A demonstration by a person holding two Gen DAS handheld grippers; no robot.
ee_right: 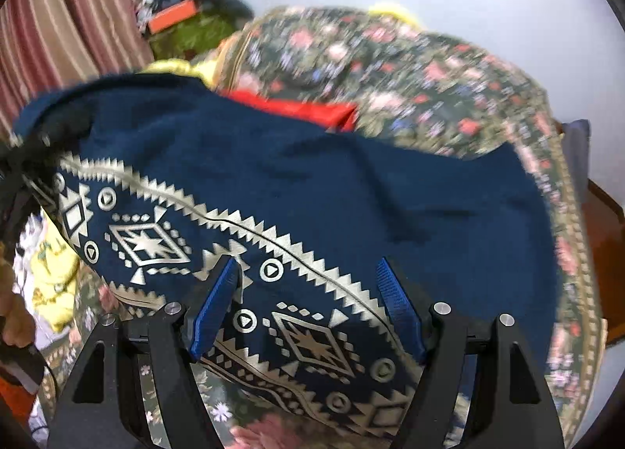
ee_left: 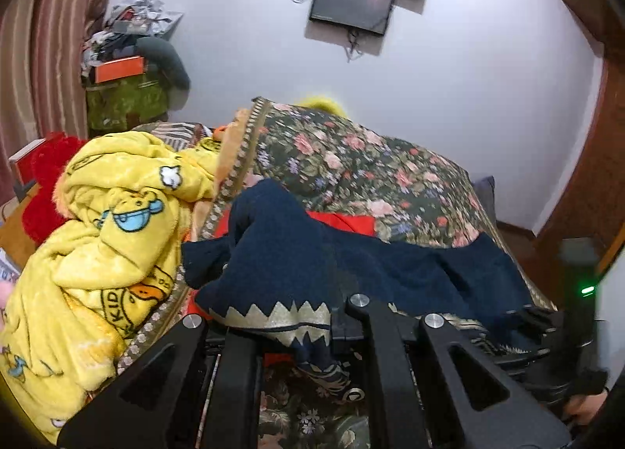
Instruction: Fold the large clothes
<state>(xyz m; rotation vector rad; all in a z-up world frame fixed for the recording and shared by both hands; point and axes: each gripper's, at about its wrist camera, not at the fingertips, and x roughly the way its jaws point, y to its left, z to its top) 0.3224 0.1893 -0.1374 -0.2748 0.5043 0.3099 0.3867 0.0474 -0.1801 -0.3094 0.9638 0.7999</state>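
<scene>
A navy blue garment point(ee_left: 297, 253) with a silver zigzag hem lies across the bed. Its hem is bunched up and lifted in my left gripper point(ee_left: 300, 332), which is shut on it; the cloth hides the pads. In the right wrist view the same navy garment point(ee_right: 351, 191) spreads wide, its silver geometric band running diagonally. My right gripper point(ee_right: 308, 293) hovers just over that band, tilted down. Its blue pads point(ee_right: 216, 304) stand apart with nothing pinched between them. The picture there is blurred.
A floral bedspread point(ee_left: 371, 175) covers the bed, with a red cloth point(ee_left: 340, 222) under the garment. A yellow cartoon-print fleece point(ee_left: 109, 238) is heaped at the left, by a red plush point(ee_left: 43, 191). Striped curtains point(ee_left: 47, 39), a clutter pile point(ee_left: 129, 58) and wall screens point(ee_left: 351, 4) stand behind.
</scene>
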